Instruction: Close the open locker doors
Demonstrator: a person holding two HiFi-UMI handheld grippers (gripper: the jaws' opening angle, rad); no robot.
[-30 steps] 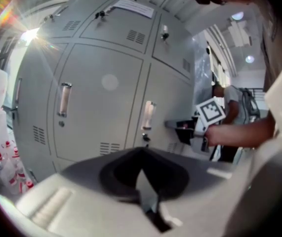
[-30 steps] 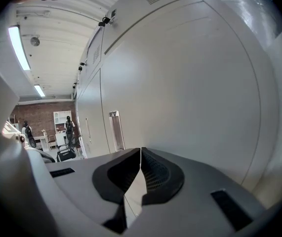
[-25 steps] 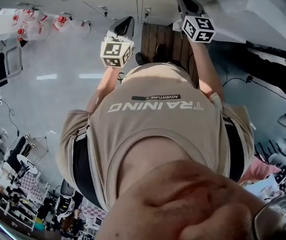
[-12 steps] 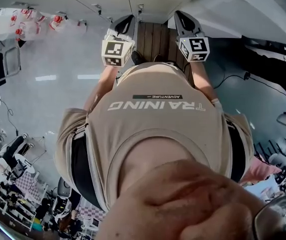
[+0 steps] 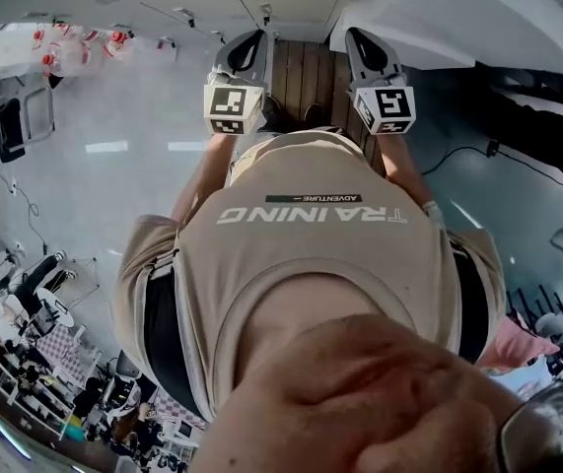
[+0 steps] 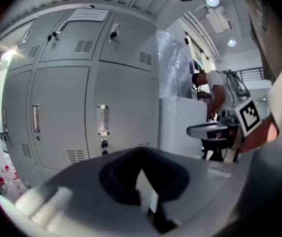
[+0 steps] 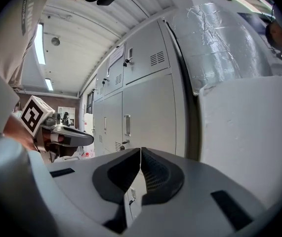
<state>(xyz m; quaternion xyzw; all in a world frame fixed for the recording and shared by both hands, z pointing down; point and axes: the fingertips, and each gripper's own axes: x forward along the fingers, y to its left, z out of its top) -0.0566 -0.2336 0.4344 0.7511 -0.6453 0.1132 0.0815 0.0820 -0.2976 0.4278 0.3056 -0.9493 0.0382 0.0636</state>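
In front of the bank of grey lockers [image 6: 61, 107] stands a person in a beige T-shirt [image 5: 311, 254], with both tools raised side by side at chest height and pointed at the cabinet. The left gripper [image 6: 140, 154] has its jaws pressed together, and its own view shows nothing caught between them. The right gripper [image 7: 140, 154] matches it, jaws meeting along one thin seam and empty. Neither tool touches the lockers; both are held a little short of the doors. Each carries its marker cube close to the person's chest, the left cube [image 5: 232, 109] and the right cube [image 5: 387, 108], with a strip of dark wooden boards [image 5: 311, 72] showing between the two tools in the head view. The lockers run across the far side, with small upper doors above tall lower ones. Every door that shows looks flush with the frame, the long vertical handles [image 6: 102, 120] lying flat against the fronts. I cannot tell from here whether any door further along stands open. Just right of the lockers, hard against the end of the row, is a big white block [image 7: 249, 132] with a plastic-wrapped bundle [image 7: 220, 33] standing behind it. Farther to the right another person [image 6: 212, 90] in a white top stands among some equipment.
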